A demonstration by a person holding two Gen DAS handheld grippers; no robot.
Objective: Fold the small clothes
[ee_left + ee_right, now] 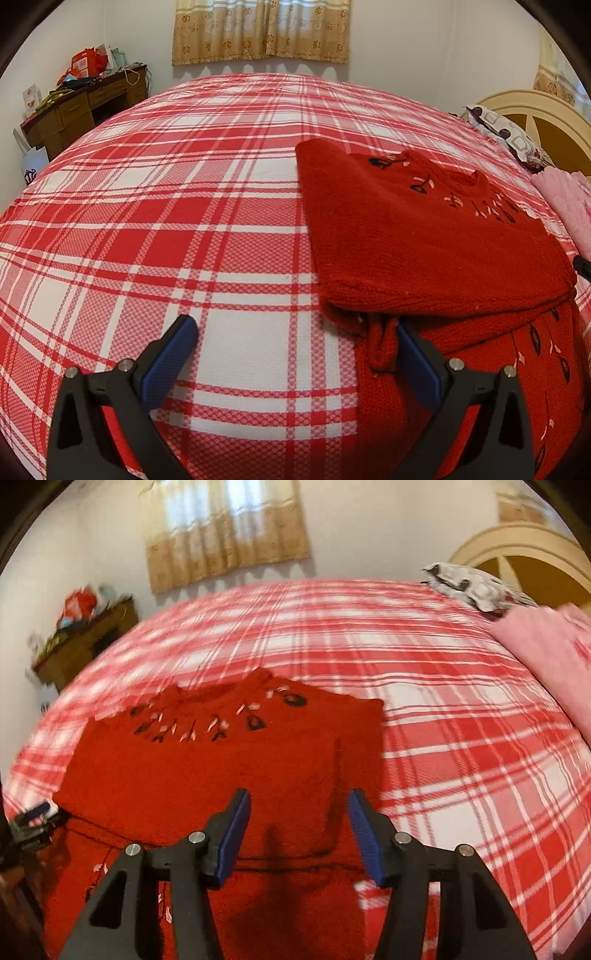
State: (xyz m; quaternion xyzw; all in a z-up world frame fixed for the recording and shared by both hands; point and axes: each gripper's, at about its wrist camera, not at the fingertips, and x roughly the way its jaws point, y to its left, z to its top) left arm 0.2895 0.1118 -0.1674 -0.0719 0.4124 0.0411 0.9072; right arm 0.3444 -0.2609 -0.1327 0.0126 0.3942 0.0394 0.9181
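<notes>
A red knitted sweater [417, 240] with black and pink embroidery near the collar lies partly folded on the plaid bed [166, 206]. Its sides are folded in over the body. In the left wrist view my left gripper [295, 328] is open and empty, with its right finger at the sweater's near left edge. The tip of the other gripper [581, 266] shows at the right edge. In the right wrist view the sweater [207, 764] fills the lower left. My right gripper [299, 801] is open and empty, just above the sweater's right part. The left gripper [35, 814] shows blurred at far left.
A pink folded cloth [550, 657] and a patterned pillow [476, 585] lie at the bed's right end by the cream headboard [535, 110]. A cluttered wooden desk [81, 99] stands beyond the bed at left. Curtains [260, 29] hang on the far wall.
</notes>
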